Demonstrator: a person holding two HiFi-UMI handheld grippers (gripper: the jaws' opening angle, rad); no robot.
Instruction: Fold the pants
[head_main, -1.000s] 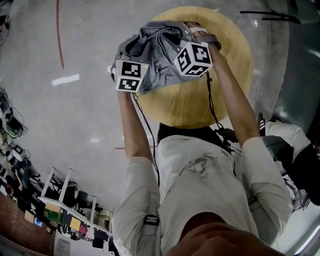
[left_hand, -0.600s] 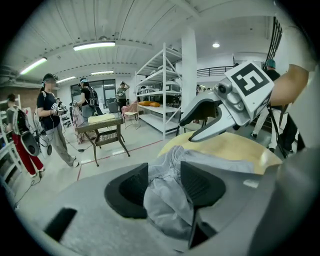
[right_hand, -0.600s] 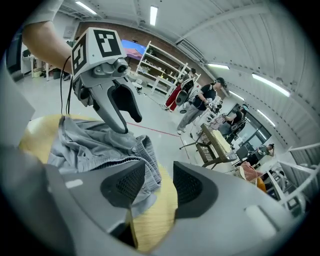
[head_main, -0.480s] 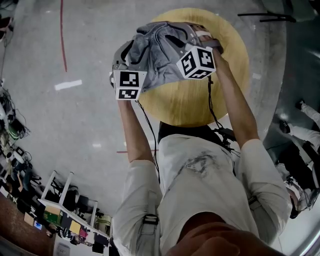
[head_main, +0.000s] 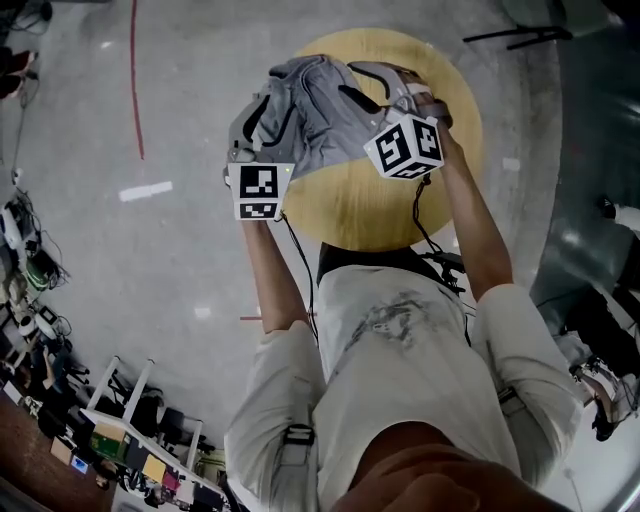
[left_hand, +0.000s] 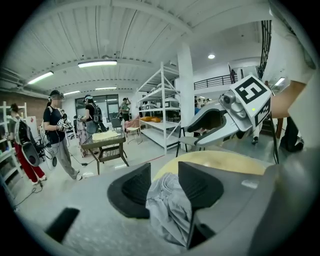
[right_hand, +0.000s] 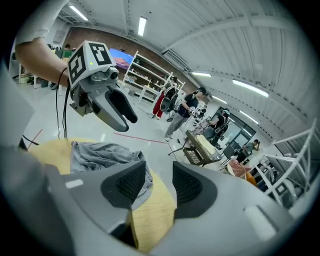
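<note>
While both arms reach out from the person's pale shirt (head_main: 400, 380) at the near edge of the head view, the two claws hang above a round wooden tabletop (head_main: 385, 210).

At the tabletop's left rim is the left claw (left_hand: 164, 175), with its marker cube (head_main: 260, 190) on the near side. Its jaws have just been closing in. A thick bunch of the grey pants (head_main: 320, 115) fills the gap between the pads and touches both, so this claw is clamped on the cloth.

Over the right part of the tabletop is the right claw (right_hand: 159, 172), its cube (head_main: 405, 147) turned toward the person. Its jaws have just been opening and stand apart, with only bare yellow wood between them. The rumpled edge of the pants lies just left of the left pad and runs behind it. No cloth sits between these pads.

Beyond both claws, the rest of the pants is heaped on the far left part of the tabletop, crumpled and unfolded, and it reaches the left rim beside the left claw.

Farther off is grey floor with a red line (head_main: 137, 80). White shelving (left_hand: 160, 105) and several standing people (left_hand: 55, 130) fill the far room.
</note>
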